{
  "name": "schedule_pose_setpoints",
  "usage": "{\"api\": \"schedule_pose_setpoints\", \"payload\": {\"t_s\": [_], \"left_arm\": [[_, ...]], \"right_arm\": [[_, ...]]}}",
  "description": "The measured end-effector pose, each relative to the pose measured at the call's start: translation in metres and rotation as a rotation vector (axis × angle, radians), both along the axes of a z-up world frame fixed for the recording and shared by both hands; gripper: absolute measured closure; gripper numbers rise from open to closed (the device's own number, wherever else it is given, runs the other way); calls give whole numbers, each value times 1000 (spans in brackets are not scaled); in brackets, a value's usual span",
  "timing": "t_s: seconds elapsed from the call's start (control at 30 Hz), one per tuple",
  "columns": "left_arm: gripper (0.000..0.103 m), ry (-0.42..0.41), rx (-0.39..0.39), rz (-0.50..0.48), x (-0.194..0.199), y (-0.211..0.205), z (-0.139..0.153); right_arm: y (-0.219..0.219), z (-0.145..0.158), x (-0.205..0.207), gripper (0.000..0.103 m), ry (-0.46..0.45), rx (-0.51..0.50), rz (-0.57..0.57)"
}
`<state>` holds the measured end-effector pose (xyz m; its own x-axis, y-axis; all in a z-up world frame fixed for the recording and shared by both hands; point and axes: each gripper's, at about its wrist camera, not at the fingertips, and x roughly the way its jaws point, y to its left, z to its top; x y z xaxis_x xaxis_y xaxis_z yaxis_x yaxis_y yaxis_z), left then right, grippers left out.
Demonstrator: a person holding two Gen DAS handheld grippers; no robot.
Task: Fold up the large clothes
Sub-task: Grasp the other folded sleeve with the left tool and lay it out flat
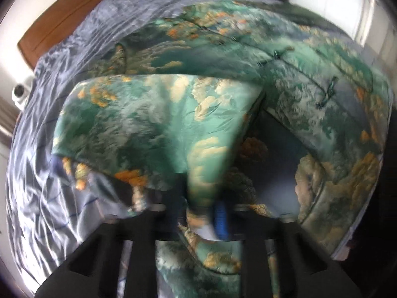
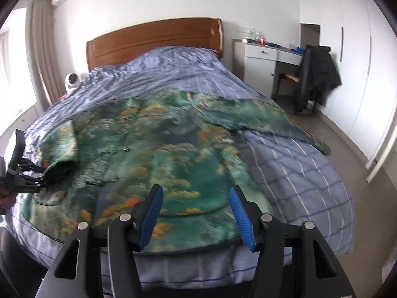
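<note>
The robe [image 2: 158, 149], green with orange print, is lying spread across the blue checked quilt [image 2: 297, 173] on the bed, one sleeve [image 2: 260, 121] reaching toward the right edge. The left gripper [image 1: 211, 216] is clamping a folded sleeve [image 1: 148, 119] of the robe between its pads [image 1: 221, 219], the cloth draping over the body. The right gripper [image 2: 196, 211] is hovering over the near hem, jaws apart, nothing between the blue pads [image 2: 242, 216]. A wooden headboard [image 2: 153, 39] is standing behind.
</note>
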<state>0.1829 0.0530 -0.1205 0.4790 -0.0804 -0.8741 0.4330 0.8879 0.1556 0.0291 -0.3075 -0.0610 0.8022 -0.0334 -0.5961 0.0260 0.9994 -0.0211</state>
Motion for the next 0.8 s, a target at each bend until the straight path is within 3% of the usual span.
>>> {"api": "schedule_pose_setpoints", "payload": {"t_s": [0.23,0.37,0.47,0.57,0.6,0.67,0.8], "left_arm": [[90,-170,-120,190,-34,66,72],[88,-269,-91,352,-53,118,103],[70,-323,-14,503,-71,159,112],[34,-359,42,657,-92,194,110],[29,-363,42,684,-98,199,109],[28,-347,15,718,-114,205,103],[21,-319,-2,698,-125,181,87]], "right_arm": [[32,12,-11,46,-35,-47,86],[39,14,-15,46,-43,-47,104],[44,12,-16,46,-43,-42,115],[46,12,-18,46,-52,-47,125],[47,13,-19,46,-57,-51,128],[49,14,-20,46,-64,-55,128],[51,14,-19,46,-64,-55,131]]}}
